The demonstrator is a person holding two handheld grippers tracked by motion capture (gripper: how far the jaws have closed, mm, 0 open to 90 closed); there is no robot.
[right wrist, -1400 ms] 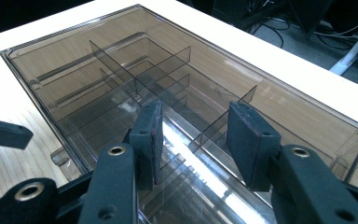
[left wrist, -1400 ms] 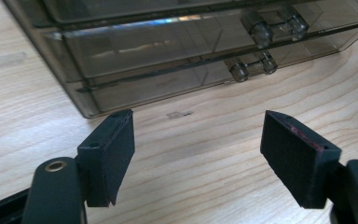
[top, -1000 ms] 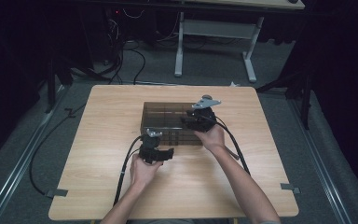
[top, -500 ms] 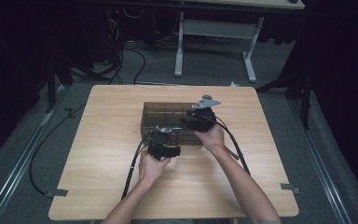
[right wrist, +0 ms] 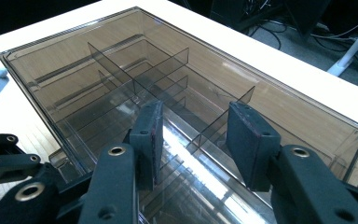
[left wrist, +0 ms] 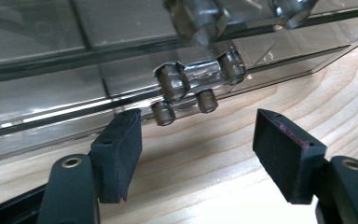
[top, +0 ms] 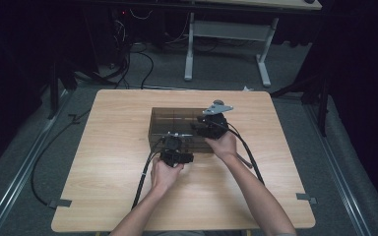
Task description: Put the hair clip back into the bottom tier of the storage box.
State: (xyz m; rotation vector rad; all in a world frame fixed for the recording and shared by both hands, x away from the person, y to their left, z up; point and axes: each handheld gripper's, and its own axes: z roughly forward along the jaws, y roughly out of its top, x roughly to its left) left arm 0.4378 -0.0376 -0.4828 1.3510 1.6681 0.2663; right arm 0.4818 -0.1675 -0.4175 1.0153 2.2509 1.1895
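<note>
A smoky clear compartment box [top: 174, 119] with its lid down lies in the middle of the wooden table [top: 113, 147]. My left gripper [top: 173, 143] is at the box's near wall. In the left gripper view its jaws [left wrist: 198, 119] stand apart and have just been closing, with nothing between the pads. The box's clear latch [left wrist: 186, 84] sits just beyond the tips. My right gripper [top: 201, 129] hovers over the lid's near right part. In the right gripper view its jaws [right wrist: 196, 107] are open above the lid [right wrist: 98, 70], with dividers visible beneath.
Black cables [top: 145, 172] trail from both grippers toward the table's near edge. A white desk frame [top: 226, 34] and more cables lie on the floor behind the table. Bare wood lies left and right of the box.
My left gripper has moved right and up to the box's front wall, and its jaws have narrowed. The right gripper has stayed over the lid.
</note>
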